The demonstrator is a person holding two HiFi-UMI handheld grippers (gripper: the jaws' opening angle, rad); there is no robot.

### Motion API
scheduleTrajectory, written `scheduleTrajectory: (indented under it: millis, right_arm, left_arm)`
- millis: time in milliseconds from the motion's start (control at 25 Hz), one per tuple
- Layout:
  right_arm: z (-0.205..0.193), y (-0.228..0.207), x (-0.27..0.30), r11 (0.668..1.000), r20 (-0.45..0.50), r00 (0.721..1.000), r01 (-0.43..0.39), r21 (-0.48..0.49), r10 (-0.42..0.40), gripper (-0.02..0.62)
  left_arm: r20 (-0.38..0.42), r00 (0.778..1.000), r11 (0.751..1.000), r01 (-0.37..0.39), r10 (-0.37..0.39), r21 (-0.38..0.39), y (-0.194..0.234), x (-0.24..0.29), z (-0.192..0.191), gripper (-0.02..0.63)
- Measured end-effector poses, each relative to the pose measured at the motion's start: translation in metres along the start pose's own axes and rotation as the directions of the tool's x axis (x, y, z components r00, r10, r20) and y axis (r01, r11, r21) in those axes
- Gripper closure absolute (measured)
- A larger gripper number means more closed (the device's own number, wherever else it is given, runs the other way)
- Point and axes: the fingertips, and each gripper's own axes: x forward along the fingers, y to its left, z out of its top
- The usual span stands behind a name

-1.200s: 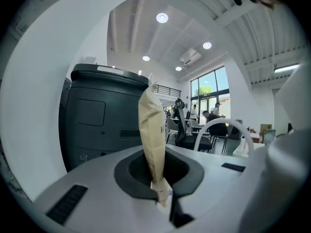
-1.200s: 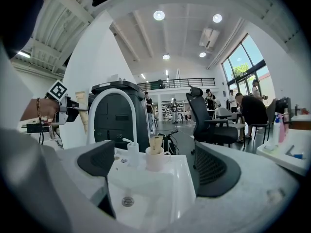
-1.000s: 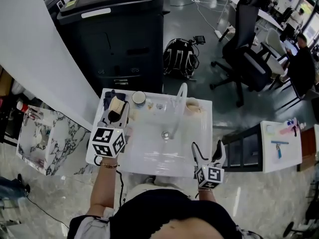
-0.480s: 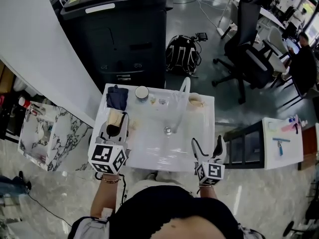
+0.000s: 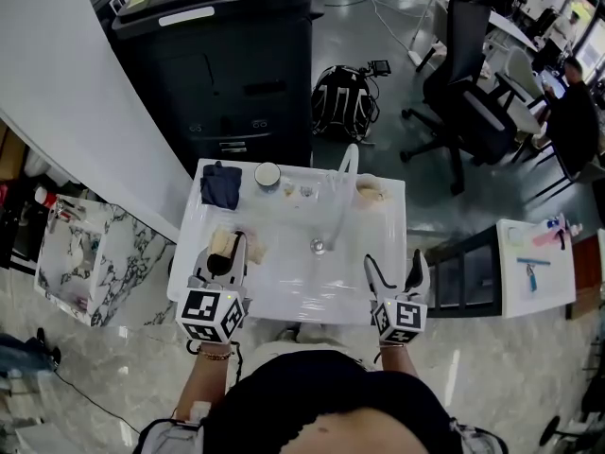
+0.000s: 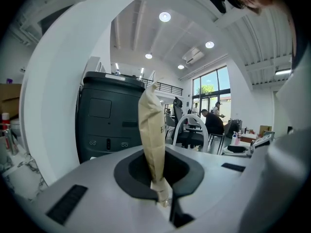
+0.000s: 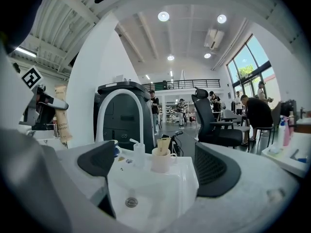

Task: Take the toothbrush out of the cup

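My left gripper (image 5: 224,255) is shut on a toothbrush in a beige paper wrapper (image 5: 223,243) and holds it above the front left part of the white sink unit (image 5: 284,291). In the left gripper view the wrapper (image 6: 151,125) stands upright, pinched near its lower end by the jaws. A pale cup (image 5: 369,191) stands at the sink's back right corner. Seen from the right gripper view, the cup (image 7: 160,161) has another beige packet (image 7: 164,143) sticking out of it. Over the front right edge, my right gripper (image 5: 394,270) is open and holds nothing.
A white arched faucet (image 5: 340,192) rises behind the drain (image 5: 319,246). A dark blue cloth (image 5: 220,185), a round jar (image 5: 267,174) and a pump bottle (image 7: 138,153) line the back rim. A black printer (image 5: 217,55), a backpack (image 5: 342,102) and an office chair (image 5: 468,83) stand beyond.
My left gripper has drawn back from the sink's back left corner toward the near edge, carrying the wrapped toothbrush; the blue cloth is now uncovered. The right gripper has stayed put.
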Motion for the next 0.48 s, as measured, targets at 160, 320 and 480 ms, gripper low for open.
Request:
scheduleTrajectory:
  millis: [160, 320, 480]
  right_arm:
    - [-0.001, 0.003, 0.011, 0.999, -0.008, 0.999, -0.031, 0.019, 0.031, 0.087]
    - [-0.001, 0.003, 0.031, 0.998, -0.015, 0.998, -0.062, 0.026, 0.062, 0.087]
    - [-0.012, -0.007, 0.067, 0.998, -0.051, 0.997, -0.061, 0.015, 0.062, 0.087]
  left_arm:
    - [0.002, 1.000, 1.000, -0.019, 0.019, -0.001, 0.006, -0.003, -0.003, 0.601]
    - [-0.007, 1.000, 1.000, -0.025, 0.024, -0.005, 0.009, -0.001, -0.006, 0.601]
    - [-0.017, 1.000, 1.000, -0.022, 0.022, -0.011, 0.011, 0.003, -0.009, 0.601]
